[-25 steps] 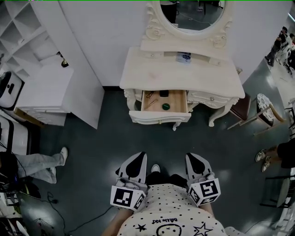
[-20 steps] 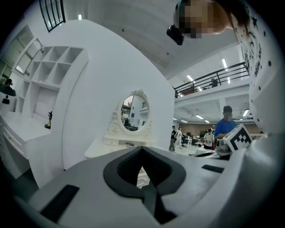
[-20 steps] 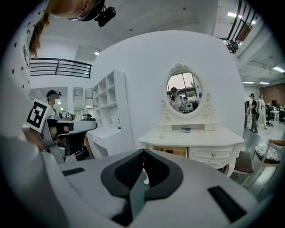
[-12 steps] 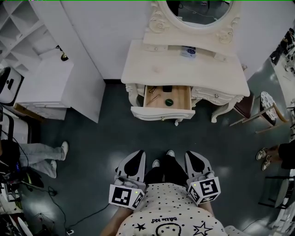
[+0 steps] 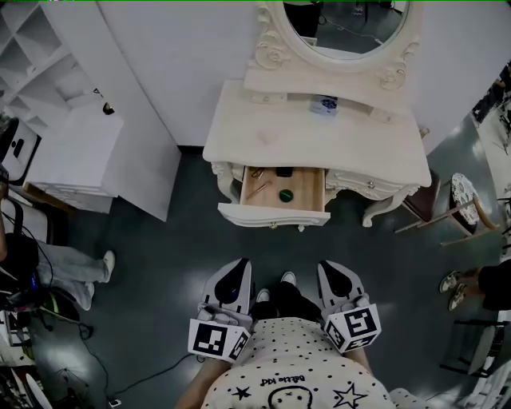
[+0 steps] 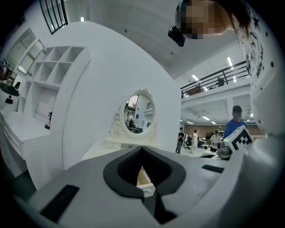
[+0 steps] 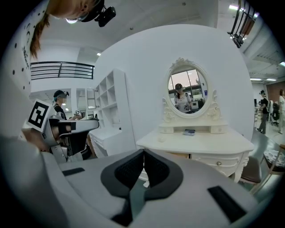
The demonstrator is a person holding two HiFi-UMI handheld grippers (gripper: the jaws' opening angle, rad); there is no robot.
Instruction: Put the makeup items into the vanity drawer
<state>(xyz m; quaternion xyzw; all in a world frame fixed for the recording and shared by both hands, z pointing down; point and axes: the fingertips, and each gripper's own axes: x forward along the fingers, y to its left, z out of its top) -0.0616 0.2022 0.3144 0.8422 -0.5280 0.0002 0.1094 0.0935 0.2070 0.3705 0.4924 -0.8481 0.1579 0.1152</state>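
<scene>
A white shelf cabinet (image 5: 76,152) stands left, a chair (image 5: 461,182) right.

Vanity bench (image 5: 315,148) at 12 o'clock, mirror (image 5: 351,24) behind it. Open drawer (image 5: 273,216) juts from its front toward 6; round pot (image 5: 286,195), small case (image 5: 283,172) and thin sticks (image 5: 257,188) inside. Shelf unit (image 5: 48,72) at 10, chair (image 5: 463,192) at 3.

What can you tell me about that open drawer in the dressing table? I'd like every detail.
The drawer is pulled out from the middle of the cream vanity, toward the person. Its front panel is cream with a small knob, and the inside looks like pale bare wood. In it lie a round dark green item, a small black item and a couple of thin brownish pieces at its left side. It has no lid or cover.
</scene>
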